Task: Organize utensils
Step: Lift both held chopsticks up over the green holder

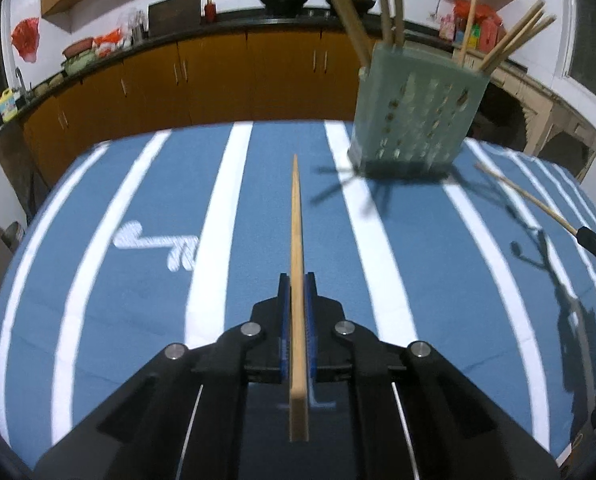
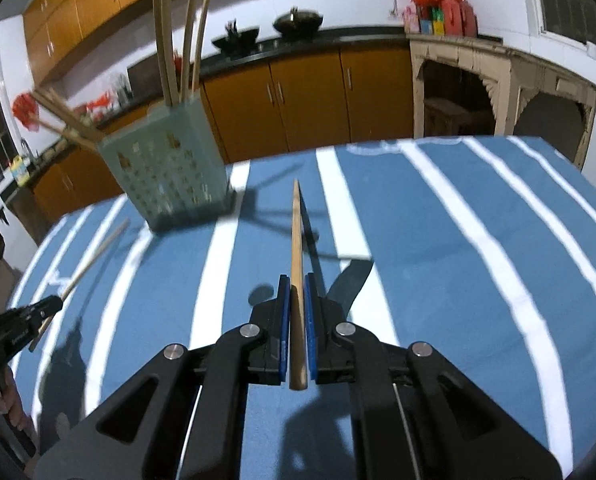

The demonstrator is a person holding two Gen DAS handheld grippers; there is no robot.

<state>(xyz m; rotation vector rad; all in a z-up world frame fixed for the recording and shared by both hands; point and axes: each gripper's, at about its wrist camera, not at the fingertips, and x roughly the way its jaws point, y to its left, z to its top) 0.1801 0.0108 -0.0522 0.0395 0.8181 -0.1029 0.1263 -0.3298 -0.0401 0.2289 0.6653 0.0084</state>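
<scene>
My left gripper (image 1: 297, 280) is shut on a wooden chopstick (image 1: 296, 216) that points forward over the blue striped tablecloth (image 1: 137, 208). My right gripper (image 2: 296, 282) is shut on a second chopstick (image 2: 296, 232), also pointing forward above the cloth. A pale green perforated utensil holder (image 1: 414, 116) stands at the far right in the left wrist view and at the far left (image 2: 173, 176) in the right wrist view, with several chopsticks (image 1: 390, 4) sticking out of it. Each view catches the other gripper with its chopstick at the side (image 1: 530, 200) (image 2: 93, 256).
The table's far edge (image 1: 217, 128) drops off toward orange kitchen cabinets (image 1: 217, 76). A white embroidered mark (image 1: 157, 246) lies on the cloth at left. A person's hand (image 2: 5, 400) shows at the lower left of the right wrist view.
</scene>
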